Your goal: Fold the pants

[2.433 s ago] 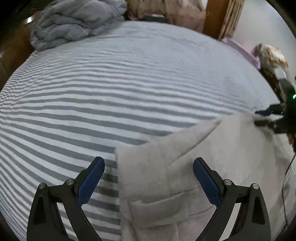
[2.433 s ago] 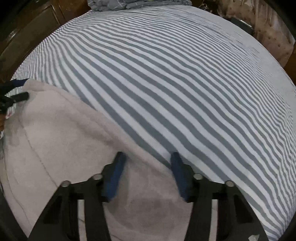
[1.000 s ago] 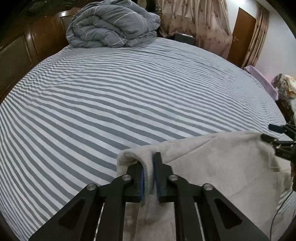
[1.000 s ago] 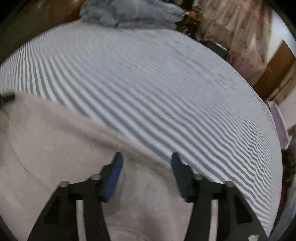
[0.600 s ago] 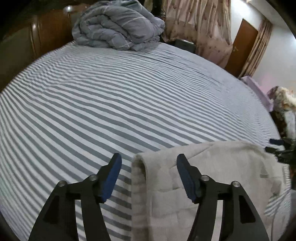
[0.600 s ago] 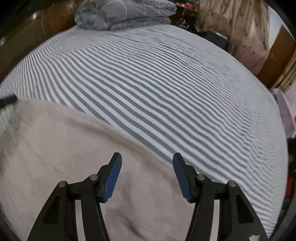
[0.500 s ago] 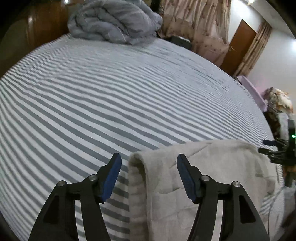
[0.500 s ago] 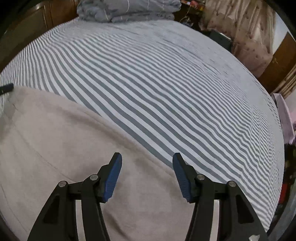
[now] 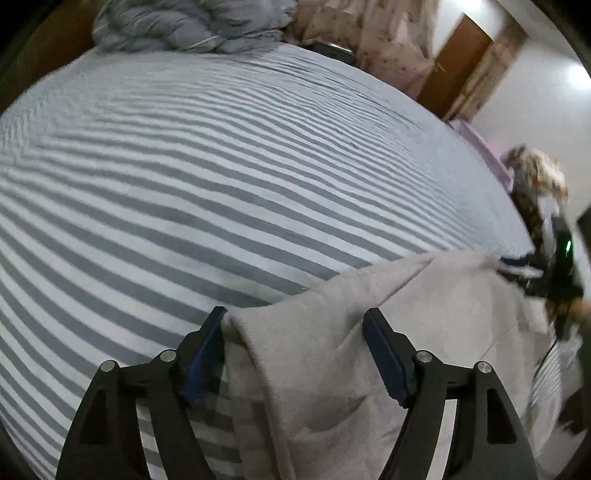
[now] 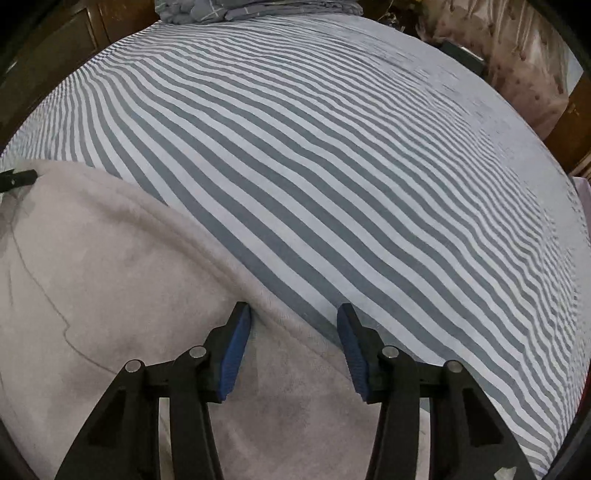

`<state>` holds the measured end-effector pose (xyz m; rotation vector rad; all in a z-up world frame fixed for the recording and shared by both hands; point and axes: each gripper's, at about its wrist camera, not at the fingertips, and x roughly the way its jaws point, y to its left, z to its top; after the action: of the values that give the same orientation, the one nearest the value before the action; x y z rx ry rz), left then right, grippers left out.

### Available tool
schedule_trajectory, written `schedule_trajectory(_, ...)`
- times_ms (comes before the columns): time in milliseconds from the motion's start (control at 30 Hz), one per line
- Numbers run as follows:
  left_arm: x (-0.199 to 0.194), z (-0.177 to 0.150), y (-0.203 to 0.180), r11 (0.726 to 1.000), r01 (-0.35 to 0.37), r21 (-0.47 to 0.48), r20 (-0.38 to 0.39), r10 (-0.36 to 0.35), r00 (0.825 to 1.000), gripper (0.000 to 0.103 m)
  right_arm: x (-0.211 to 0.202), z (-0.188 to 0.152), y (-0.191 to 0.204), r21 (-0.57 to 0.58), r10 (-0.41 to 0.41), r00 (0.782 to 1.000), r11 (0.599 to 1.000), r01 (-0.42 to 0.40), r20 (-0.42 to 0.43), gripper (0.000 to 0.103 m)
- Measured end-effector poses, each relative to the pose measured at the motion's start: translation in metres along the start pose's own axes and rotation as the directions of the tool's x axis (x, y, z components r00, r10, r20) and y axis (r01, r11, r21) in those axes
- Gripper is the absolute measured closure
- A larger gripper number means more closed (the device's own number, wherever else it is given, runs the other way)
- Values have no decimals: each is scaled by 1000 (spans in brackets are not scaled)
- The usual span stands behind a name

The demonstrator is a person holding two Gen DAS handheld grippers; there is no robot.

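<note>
On the striped bed (image 10: pixel 332 166), soft, limp fleece pants (image 10: pixel 110 277); both tools, left tool (image 9: pixel 295 332) and right tool (image 10: pixel 293 325), gape apart over the folded edge; pinch corners.

We see a big bed with a grey and white striped sheet (image 9: pixel 192 177). At its far end sits a puffy grey-blue blanket bundled in a heap (image 9: pixel 184 26). Behind the bed hang pink curtains with little dots (image 9: pixel 373 40). Next to them stands a brown wooden door (image 9: pixel 458 70). Dark brown wooden panels (image 10: pixel 55 48) run along the left side of the bed.
</note>
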<state>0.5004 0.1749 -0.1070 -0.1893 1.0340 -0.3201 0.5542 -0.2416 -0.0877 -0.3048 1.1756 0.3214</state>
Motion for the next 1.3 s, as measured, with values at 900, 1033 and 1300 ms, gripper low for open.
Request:
schedule_trajectory(900, -95, -5, -56, 979, -132, 158, 156, 108, 982, 63, -131, -28, 51, -13, -179, 967, 983, 184, 179, 99)
schedule_trajectory(1033, -132, -21, -58, 982, -85, 168, 193, 52, 980, 64, -181, -57, 66, 21, -163, 962, 987, 162, 220, 99)
schedule_trajectory(1300, -209, -92, -65, 976, -35, 217, 215, -13, 976, 65, -248, -157, 131, 60, -122, 955, 992, 109, 272, 99)
